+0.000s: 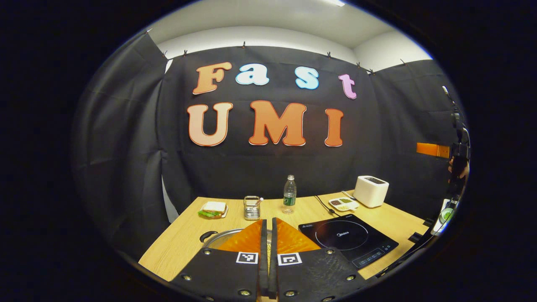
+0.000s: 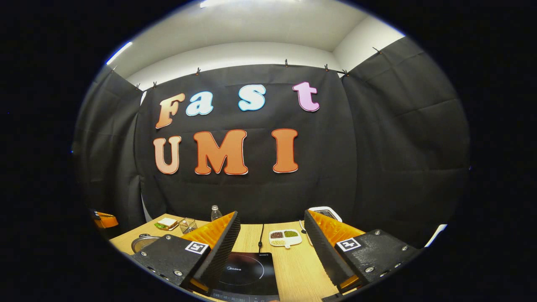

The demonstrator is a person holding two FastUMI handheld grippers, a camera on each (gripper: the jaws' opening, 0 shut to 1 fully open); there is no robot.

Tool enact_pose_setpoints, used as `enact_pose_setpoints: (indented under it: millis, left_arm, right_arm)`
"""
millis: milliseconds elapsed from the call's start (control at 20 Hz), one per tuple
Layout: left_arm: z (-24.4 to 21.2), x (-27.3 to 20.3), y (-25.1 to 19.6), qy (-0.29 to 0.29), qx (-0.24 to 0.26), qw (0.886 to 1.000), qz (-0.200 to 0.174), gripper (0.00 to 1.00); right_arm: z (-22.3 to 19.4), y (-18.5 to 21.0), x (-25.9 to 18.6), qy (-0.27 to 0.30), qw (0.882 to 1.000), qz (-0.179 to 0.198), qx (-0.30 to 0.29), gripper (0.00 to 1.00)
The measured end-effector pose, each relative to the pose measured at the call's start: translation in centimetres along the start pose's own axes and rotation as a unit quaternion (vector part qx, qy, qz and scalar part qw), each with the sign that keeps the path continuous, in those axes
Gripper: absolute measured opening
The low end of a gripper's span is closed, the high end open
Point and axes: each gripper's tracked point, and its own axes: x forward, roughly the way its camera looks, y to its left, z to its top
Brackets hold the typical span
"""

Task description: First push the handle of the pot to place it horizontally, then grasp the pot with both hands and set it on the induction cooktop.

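Observation:
A steel pot (image 1: 221, 237) with a black handle (image 1: 208, 235) sits on the wooden table (image 1: 184, 239) at the front left, partly hidden behind my left gripper (image 1: 268, 221). That gripper is shut with nothing between its fingers and hovers above the pot. The black induction cooktop (image 1: 348, 239) lies to the pot's right. In the right gripper view my right gripper (image 2: 272, 216) stands open above the cooktop (image 2: 247, 272), with the pot (image 2: 142, 243) low at the left.
Along the table's back stand a sandwich plate (image 1: 214, 209), a wire basket (image 1: 251, 207), a water bottle (image 1: 289, 194), a divided dish (image 1: 343, 204) and a white toaster (image 1: 371, 191). A cable (image 1: 325, 206) runs back from the cooktop. Black cloth walls close in the booth.

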Motion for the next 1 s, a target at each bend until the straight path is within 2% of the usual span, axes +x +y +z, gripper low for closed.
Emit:
enact_pose_setpoints:
  millis: [250,500,1000]
  left_arm:
    - [-4.9,-0.3,-1.0,0.052,0.009,0.999,-0.010,0.02]
    - [-8.9,-1.3,-2.5,0.094,-0.006,0.995,-0.028,0.02]
    - [-17.8,-3.2,-5.6,0.183,-0.026,0.981,-0.053,0.02]
  right_arm:
    - [0.0,-0.3,0.1,0.001,1.000,-0.003,0.000,0.95]
    - [-0.5,-0.3,0.1,0.004,1.000,-0.003,0.002,0.95]
    - [-1.1,-0.2,0.4,0.007,1.000,-0.001,-0.003,0.95]
